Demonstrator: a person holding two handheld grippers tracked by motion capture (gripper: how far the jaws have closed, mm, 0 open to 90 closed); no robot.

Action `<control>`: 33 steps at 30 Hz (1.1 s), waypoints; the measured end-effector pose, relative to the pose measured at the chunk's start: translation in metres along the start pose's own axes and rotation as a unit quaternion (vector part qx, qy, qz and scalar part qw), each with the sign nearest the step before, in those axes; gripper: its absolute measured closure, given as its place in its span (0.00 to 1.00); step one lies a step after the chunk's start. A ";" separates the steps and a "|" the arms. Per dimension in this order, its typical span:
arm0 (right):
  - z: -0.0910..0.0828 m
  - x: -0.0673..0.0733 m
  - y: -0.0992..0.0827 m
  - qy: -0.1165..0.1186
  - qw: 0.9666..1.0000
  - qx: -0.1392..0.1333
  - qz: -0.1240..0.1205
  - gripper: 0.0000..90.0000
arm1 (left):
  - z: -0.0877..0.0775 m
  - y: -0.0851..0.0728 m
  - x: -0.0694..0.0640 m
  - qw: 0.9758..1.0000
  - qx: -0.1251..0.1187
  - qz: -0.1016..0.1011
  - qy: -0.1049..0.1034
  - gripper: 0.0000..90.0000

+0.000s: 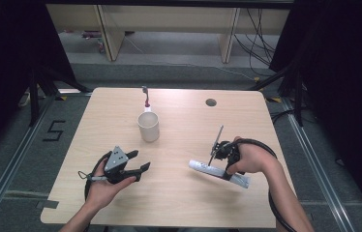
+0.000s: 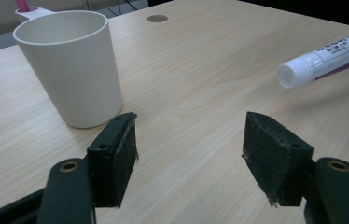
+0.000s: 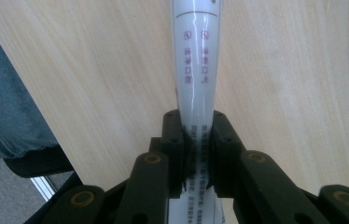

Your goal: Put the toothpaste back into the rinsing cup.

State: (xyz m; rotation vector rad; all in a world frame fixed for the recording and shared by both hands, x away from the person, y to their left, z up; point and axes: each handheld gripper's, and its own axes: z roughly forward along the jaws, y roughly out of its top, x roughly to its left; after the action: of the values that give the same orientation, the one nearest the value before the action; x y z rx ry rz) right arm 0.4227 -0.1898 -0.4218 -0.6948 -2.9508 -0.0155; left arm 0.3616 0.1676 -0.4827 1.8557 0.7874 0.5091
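A white toothpaste tube (image 1: 207, 168) with red print slants just above the table at the right, cap end toward the middle. My right gripper (image 1: 225, 168) is shut on it, and both pads press the tube's (image 3: 196, 60) sides in the right gripper (image 3: 198, 140) view. My left gripper (image 1: 139, 161) rests near the table's front left, open, with nothing between its fingers. Its own view looks past the open left gripper (image 2: 189, 140) at a cream cup (image 2: 70, 65) and the tube's cap (image 2: 290, 73). The cup (image 1: 148, 126) stands upright mid-table.
A pink-handled toothbrush (image 1: 146, 99) with a dark head shows just behind the cup, its pink end (image 2: 22, 4) beside the rim. A round cable hole (image 1: 211, 102) lies at the table's far right. Bare wood (image 1: 179, 188) spans between the grippers. A person's trouser leg (image 3: 4, 107) is beyond the table edge.
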 end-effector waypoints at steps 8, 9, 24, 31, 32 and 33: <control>-0.009 0.005 0.010 0.008 1.000 0.010 -0.027 0.88 | 0.002 0.005 -0.010 0.999 -0.007 0.016 -0.038 0.39; -0.010 0.006 0.013 0.011 0.999 0.013 -0.037 0.88 | 0.002 0.006 -0.013 0.999 -0.006 0.020 -0.048 0.40; -0.019 0.024 0.029 0.016 0.997 0.035 -0.074 0.88 | 0.003 0.011 -0.029 0.992 0.006 0.059 -0.111 0.45; -0.018 0.028 0.032 0.023 0.994 0.018 -0.109 0.88 | 0.004 0.018 -0.035 0.984 0.018 0.085 -0.153 0.46; -0.019 0.029 0.033 0.020 0.994 0.022 -0.108 0.88 | 0.004 0.019 -0.036 0.983 0.020 0.089 -0.157 0.46; -0.020 0.030 0.034 0.020 0.993 0.017 -0.119 0.88 | 0.005 0.020 -0.036 0.982 0.021 0.092 -0.164 0.47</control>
State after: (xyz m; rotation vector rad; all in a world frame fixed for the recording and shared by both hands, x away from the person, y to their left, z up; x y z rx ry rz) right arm 0.4136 -0.1471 -0.3996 -0.3323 -2.9687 0.0014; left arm 0.3453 0.1328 -0.4667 1.9968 0.4116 0.2899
